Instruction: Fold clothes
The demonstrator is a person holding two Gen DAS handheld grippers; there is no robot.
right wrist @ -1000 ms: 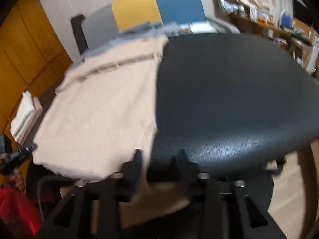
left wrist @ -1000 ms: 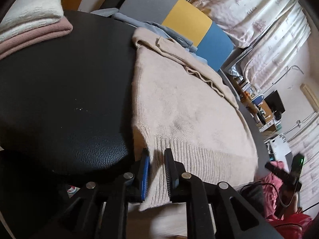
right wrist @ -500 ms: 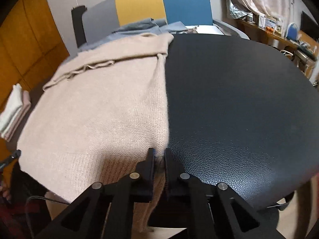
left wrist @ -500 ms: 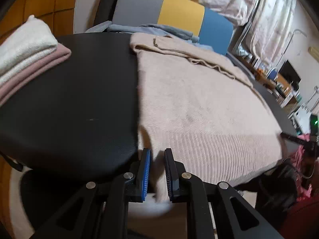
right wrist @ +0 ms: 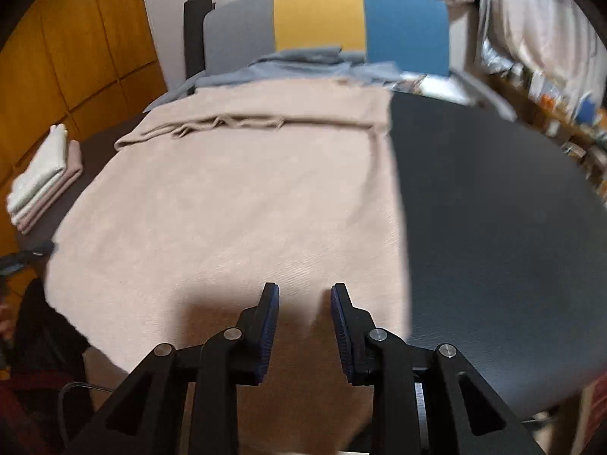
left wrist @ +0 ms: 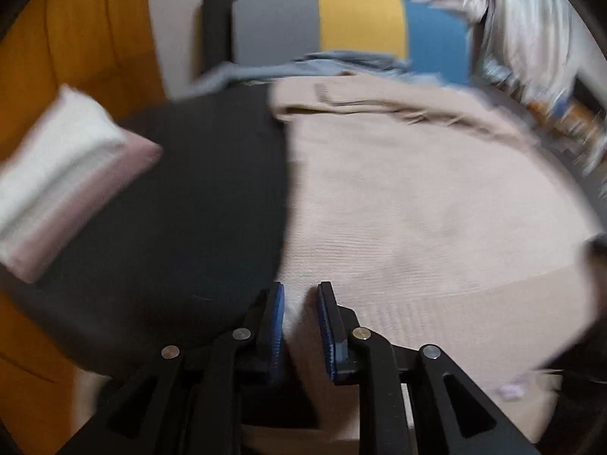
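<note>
A beige ribbed-knit sweater (right wrist: pixel 242 204) lies spread flat across the round black leather-textured bench (right wrist: pixel 504 227), its ribbed hem hanging over the near edge and its far end already turned over in a loose, rumpled band. At the bench's left edge sits a stack of folded white and pink cloths (right wrist: pixel 41 182); a heap of grey-blue garments (right wrist: pixel 296 64) rests at the far side, against a chair back panelled in grey, yellow and blue (right wrist: pixel 322 22).

The left gripper (left wrist: pixel 299 326) hangs over the sweater's near left corner, its fingers a little apart with cloth lying below the gap, pinching nothing as far as this blurred view lets one judge. The right gripper (right wrist: pixel 303 326) is spread wider above the hem near the sweater's right edge, and holds nothing.

The knit looks soft, light and stretchy, so it will likely sag and drag rather than keep its shape. The denser ribbed hem near each corner seems the firmest place to take hold; lifting both corners evenly should keep the fold square. A pinch on one thin layer may slip.
</note>
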